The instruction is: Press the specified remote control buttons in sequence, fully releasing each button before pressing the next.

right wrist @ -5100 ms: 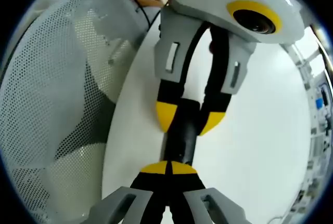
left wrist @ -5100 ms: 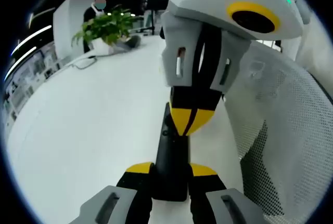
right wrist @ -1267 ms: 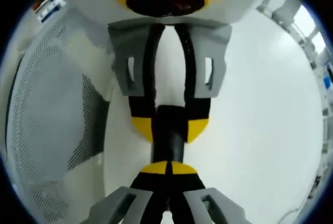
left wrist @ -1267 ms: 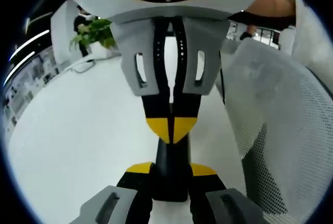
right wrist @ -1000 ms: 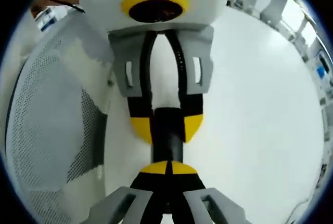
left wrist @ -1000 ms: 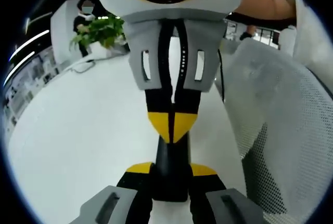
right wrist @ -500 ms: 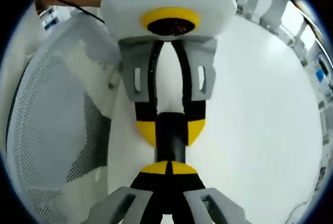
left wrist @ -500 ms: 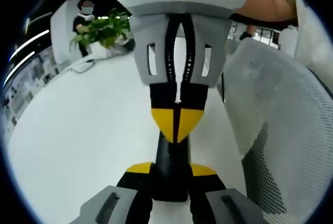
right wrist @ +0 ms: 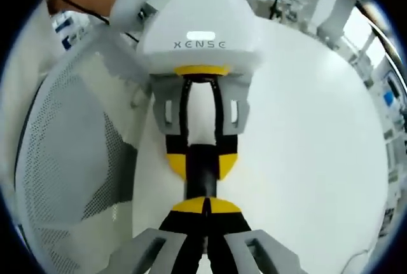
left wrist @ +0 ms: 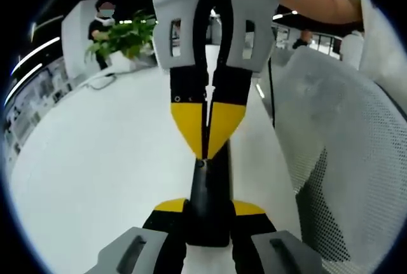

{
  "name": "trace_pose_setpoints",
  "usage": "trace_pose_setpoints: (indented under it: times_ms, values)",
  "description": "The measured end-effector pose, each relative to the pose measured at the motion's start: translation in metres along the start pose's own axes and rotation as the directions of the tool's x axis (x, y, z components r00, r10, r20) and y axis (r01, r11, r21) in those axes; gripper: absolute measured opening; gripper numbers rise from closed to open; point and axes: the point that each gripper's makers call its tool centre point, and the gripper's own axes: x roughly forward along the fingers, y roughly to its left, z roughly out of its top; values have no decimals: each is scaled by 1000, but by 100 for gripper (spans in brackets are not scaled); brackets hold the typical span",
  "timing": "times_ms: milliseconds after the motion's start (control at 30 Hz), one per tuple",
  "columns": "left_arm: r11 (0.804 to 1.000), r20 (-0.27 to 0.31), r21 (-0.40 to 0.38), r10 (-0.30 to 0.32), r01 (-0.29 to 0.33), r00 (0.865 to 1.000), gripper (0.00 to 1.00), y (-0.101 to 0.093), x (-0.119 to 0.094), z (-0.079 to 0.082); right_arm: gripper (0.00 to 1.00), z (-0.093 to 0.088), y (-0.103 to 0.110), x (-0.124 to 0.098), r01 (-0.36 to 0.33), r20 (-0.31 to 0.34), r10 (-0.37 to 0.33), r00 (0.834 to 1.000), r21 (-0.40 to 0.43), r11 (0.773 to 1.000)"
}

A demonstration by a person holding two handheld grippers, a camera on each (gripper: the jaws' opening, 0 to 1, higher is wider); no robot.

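Black and slim, the remote control (left wrist: 208,204) stands clamped between the yellow-padded fingers (left wrist: 170,206) of the left gripper (left wrist: 208,209) at the bottom of the left gripper view, above a broad white desk (left wrist: 95,153). From the top of that view the right gripper (left wrist: 206,150) comes down onto it, its two yellow fingertips pressed together into a single point that touches the upper face of the remote control; whether a button is pushed in cannot be told. A person's bare forearm (left wrist: 318,0) reaches in behind that gripper at the upper right. A white mesh chair back (left wrist: 343,153) stands along the right of the desk, and at the far end a green potted plant (left wrist: 127,39) stands near a person in dark clothes (left wrist: 102,26).

In the right gripper view, the right gripper (right wrist: 203,205) shows its own yellow tips closed flat against each other, resting on the near end of the remote control (right wrist: 202,175). Facing it, the left gripper (right wrist: 202,159) holds the far end of the remote control between its yellow fingers (right wrist: 177,163), under a white housing. The mesh chair back (right wrist: 70,159) fills the left side, and the white desk (right wrist: 305,134) spreads to the right, with office furniture blurred beyond.
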Motion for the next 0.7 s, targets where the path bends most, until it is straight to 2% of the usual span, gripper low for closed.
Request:
trace_pose_setpoints:
  times_ms: [233, 700]
  values:
    - [1000, 1, 0, 0, 0, 1000, 25, 0, 0, 0, 0, 2, 0, 3, -6, 0, 6, 1000, -9, 1000]
    - [1000, 7, -2, 1, -1, 1000, 25, 1, 1, 0, 0, 1, 8, 26, -46, -38, 45, 998, -34, 998]
